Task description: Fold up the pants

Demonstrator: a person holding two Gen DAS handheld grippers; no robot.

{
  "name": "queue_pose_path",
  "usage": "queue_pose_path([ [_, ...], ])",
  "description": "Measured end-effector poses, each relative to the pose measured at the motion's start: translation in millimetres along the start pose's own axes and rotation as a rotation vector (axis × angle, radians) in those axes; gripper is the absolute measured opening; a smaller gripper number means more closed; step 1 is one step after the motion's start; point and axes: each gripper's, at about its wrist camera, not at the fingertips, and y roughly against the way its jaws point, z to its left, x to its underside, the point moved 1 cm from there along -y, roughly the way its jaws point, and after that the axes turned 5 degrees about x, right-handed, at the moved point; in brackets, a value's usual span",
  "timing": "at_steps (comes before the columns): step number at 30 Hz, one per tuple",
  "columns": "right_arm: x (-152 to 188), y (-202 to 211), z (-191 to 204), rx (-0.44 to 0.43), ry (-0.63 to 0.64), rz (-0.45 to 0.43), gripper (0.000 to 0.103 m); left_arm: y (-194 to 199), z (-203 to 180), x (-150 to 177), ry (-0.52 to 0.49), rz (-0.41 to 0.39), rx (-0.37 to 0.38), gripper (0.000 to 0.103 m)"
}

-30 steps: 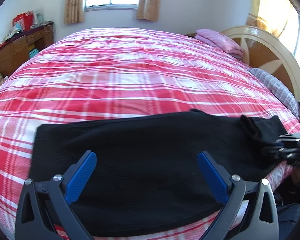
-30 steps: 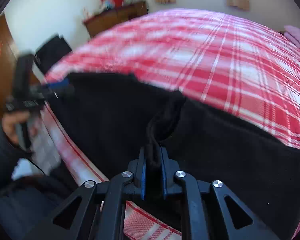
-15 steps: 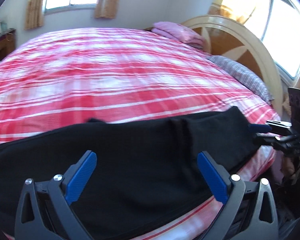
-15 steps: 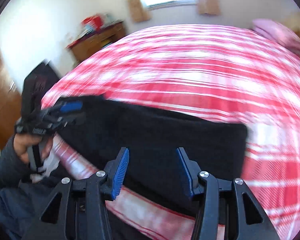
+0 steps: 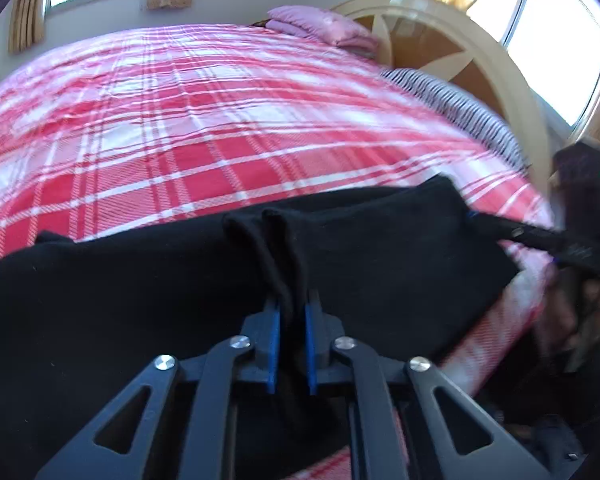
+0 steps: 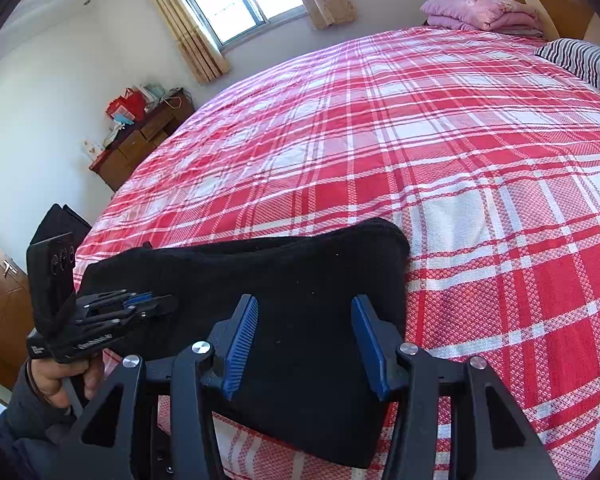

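Left gripper [image 5: 291, 322] pinches a ridge of the pants [image 6: 300, 280] at the bed [image 6: 440, 140] edge; right gripper [image 6: 304, 344] hovers half-open, empty. Thin bunched cloth may slip free when lifted.

Both grippers are black plastic linkages with triangular cut-outs in the arms, silver round-head screws at the pivots, and blue ribbed pads lining the inner faces of the fingers; this shows on the left gripper [image 5: 291, 312] and the right gripper [image 6: 304, 344] alike. Seen from the right wrist, the left gripper [image 6: 156, 303] carries a black box with three small round ports standing on top, a strap round its body, and pale lettering too small to read along its side. The left hand [image 6: 66, 378] comes out of a dark grey sleeve [image 6: 24, 408], with a thin dark cord round the wrist.
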Motion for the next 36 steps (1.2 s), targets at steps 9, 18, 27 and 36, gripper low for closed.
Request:
queue_pose_path([
  [9,-0.9,14.4,8.1,-0.071,0.036,-0.056,0.054,29.1,26.0,6.0,0.13,-0.034,0.05,0.011],
  [18,21.0,-24.9,30.6,-0.05,0.193,0.131,0.056,24.2,44.5,16.3,0.17,-0.03,0.035,0.011],
  [27,-9.8,-16.0,28.8,-0.026,0.146,0.06,0.06,22.3,40.9,19.1,0.116,-0.028,-0.031,0.025],
  [36,-5.3,-9.5,46.4,0.004,0.199,0.04,0.061,32.0,45.6,19.7,0.09,-0.069,-0.13,0.059],
])
